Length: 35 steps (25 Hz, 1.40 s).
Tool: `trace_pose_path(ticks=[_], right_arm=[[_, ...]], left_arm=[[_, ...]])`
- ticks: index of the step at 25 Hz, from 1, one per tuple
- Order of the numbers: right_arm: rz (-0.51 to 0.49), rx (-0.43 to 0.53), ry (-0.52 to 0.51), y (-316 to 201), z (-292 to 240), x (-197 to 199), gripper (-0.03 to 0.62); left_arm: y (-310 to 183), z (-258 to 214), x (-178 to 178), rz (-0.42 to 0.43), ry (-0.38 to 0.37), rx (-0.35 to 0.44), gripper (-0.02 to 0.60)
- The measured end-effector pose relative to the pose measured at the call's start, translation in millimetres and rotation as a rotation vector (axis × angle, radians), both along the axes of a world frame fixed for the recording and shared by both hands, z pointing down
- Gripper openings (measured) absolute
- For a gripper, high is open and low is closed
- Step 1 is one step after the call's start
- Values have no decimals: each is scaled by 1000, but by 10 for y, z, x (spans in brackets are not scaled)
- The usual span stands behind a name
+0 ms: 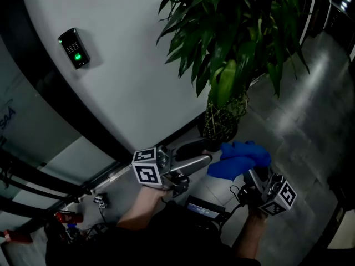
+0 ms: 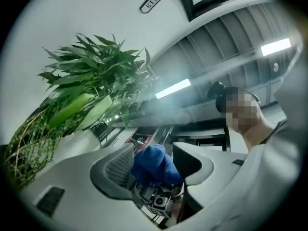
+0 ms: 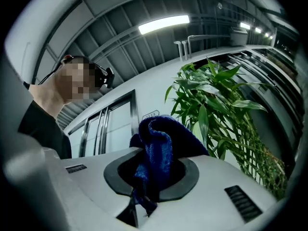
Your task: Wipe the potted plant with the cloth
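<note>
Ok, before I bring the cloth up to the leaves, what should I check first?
1. Cloth gripped: ok. The right gripper is shut on the blue cloth.
2. Wiping surface exposed: ok. A bunch of cloth stands out beyond the jaws.
3. Left gripper free: ok. The left gripper has its jaws apart; the cloth shows in the gap, unpinched.
4. Cloth on the leaves: not ok. In the head view it sits below them, apart.
5. Pot steady: cannot tell; it is dim and partly hidden.
</note>
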State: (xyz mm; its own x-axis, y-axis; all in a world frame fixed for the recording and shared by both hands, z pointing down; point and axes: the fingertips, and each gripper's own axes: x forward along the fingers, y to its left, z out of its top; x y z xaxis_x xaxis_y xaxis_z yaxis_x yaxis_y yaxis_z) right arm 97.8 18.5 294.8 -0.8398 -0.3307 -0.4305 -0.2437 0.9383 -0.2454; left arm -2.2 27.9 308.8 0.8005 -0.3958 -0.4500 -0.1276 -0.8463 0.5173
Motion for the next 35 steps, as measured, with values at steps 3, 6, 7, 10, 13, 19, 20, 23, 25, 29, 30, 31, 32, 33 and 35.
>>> trace_pose_path(ticks=[3, 6, 7, 10, 13, 19, 20, 23, 25, 29, 30, 31, 32, 33, 35], right_arm=[[32, -57, 48, 79, 109, -159, 75], [50, -92, 72, 111, 173, -308, 75], [50, -97, 75, 103, 180, -357, 75], [54, -118, 85, 89, 211, -436, 75], [58, -137, 102, 122, 230, -478, 75], [53, -172, 117, 198, 283, -560, 75], [52, -181, 116, 193, 295, -570, 75], [52, -202, 109, 174, 320, -585, 75], [51, -206, 105, 170, 325, -585, 74], [49, -206, 100, 161, 330, -589, 75], [49, -207, 99, 156, 333, -588, 75], [49, -208, 98, 149, 338, -588, 74], [49, -210, 98, 142, 345, -588, 75], [48, -211, 97, 134, 350, -588, 75], [46, -212, 93, 129, 350, -583, 75]], left_arm=[[121, 94, -5, 53, -12, -64, 268], [172, 159, -99, 65, -17, -93, 268], [166, 176, -146, 58, -19, -98, 268], [138, 224, -247, 45, -7, -116, 268], [153, 258, -284, 58, 20, -135, 268], [237, 282, -324, 78, 39, -148, 268], [242, 282, -338, 80, 40, -148, 268], [243, 291, -373, 80, 42, -150, 268], [242, 300, -380, 79, 42, -150, 268], [237, 310, -397, 80, 43, -149, 268], [232, 313, -402, 79, 42, -151, 268], [226, 318, -406, 78, 42, -152, 268], [218, 321, -409, 78, 41, -154, 268], [211, 322, -412, 77, 42, -154, 268], [203, 321, -412, 75, 43, -154, 268]])
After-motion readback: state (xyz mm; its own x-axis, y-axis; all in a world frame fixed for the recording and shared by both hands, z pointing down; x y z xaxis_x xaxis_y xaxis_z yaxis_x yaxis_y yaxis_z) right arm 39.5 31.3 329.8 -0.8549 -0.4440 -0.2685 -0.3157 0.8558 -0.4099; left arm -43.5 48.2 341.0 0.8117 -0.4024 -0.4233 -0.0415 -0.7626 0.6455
